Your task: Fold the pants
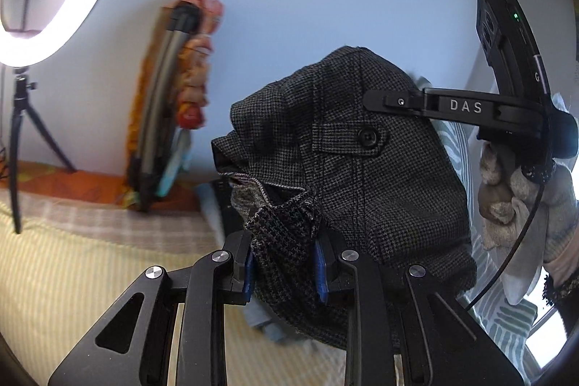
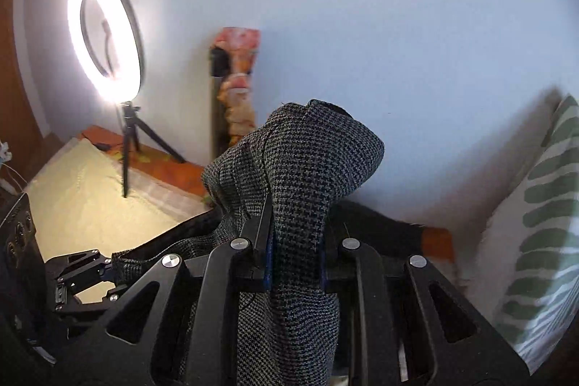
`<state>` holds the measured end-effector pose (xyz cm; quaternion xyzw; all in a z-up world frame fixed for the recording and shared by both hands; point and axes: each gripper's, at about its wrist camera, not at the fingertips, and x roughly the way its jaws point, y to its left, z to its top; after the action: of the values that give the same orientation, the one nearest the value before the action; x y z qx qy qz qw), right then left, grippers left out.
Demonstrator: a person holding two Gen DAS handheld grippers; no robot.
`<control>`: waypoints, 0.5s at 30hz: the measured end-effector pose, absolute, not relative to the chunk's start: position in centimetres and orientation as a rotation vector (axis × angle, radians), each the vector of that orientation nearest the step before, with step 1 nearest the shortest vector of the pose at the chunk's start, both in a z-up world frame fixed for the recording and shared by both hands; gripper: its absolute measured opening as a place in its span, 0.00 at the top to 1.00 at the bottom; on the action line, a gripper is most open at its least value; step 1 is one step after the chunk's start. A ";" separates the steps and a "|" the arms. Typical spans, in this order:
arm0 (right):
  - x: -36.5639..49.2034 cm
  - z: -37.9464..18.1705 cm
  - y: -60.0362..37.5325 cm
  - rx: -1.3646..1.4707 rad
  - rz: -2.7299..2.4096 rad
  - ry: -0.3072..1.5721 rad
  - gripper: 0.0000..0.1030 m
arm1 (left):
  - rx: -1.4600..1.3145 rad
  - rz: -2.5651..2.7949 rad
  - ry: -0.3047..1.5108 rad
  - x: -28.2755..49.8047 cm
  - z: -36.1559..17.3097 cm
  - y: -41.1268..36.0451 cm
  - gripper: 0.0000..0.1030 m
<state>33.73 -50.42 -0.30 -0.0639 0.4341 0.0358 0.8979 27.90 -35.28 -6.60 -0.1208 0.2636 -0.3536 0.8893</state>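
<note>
The pants [image 1: 362,176] are dark grey houndstooth with a black button on a pocket flap, held up in the air between both grippers. My left gripper [image 1: 286,270] is shut on a bunched edge of the fabric. My right gripper [image 2: 295,259] is shut on another bunch of the pants [image 2: 296,176], which rises above its fingers and hangs below. In the right wrist view my left gripper [image 2: 108,268] shows at lower left, pinching the cloth. In the left wrist view the right gripper's body, marked DAS, shows at upper right with a gloved hand; its fingertips are hidden behind the pants.
A bed with a pale yellow striped cover [image 1: 90,270] lies below. A lit ring light [image 2: 105,38] on a small tripod stands on it. A rolled orange bundle with a folded stand [image 1: 181,89] leans on the blue wall. A green leaf-print pillow [image 2: 542,223] is at the right.
</note>
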 end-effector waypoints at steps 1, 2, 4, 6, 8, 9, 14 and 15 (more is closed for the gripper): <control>33.9 -0.4 -51.4 -0.136 0.064 0.897 0.82 | -0.252 -0.738 0.547 27.9 -6.7 -35.8 0.78; 34.1 -0.6 -52.2 -0.135 0.053 0.896 0.82 | -0.245 -0.743 0.546 28.2 -6.7 -37.1 0.78; 34.5 -1.2 -54.0 -0.125 0.033 0.894 0.82 | -0.235 -0.747 0.539 28.3 -7.0 -38.6 0.78; 35.0 -2.3 -55.9 -0.106 0.013 0.904 0.82 | -0.223 -0.754 0.544 28.9 -7.6 -40.5 0.78; 35.2 -3.4 -57.8 -0.084 0.011 0.916 0.82 | -0.217 -0.752 0.556 29.2 -8.1 -41.4 0.78; 35.3 -3.8 -59.0 -0.070 0.011 0.923 0.82 | -0.224 -0.749 0.568 29.5 -8.6 -41.9 0.78; 36.4 -7.6 -61.2 -0.039 0.020 0.966 0.82 | -0.210 -0.724 0.618 30.5 -10.8 -43.0 0.77; 36.8 -8.6 -61.5 -0.036 0.015 0.982 0.82 | -0.205 -0.715 0.626 30.5 -11.1 -42.8 0.77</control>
<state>36.76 -61.50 -8.55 -0.0174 0.4716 0.0070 0.8816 30.52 -42.83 -11.13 -0.0985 0.3010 -0.3435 0.8841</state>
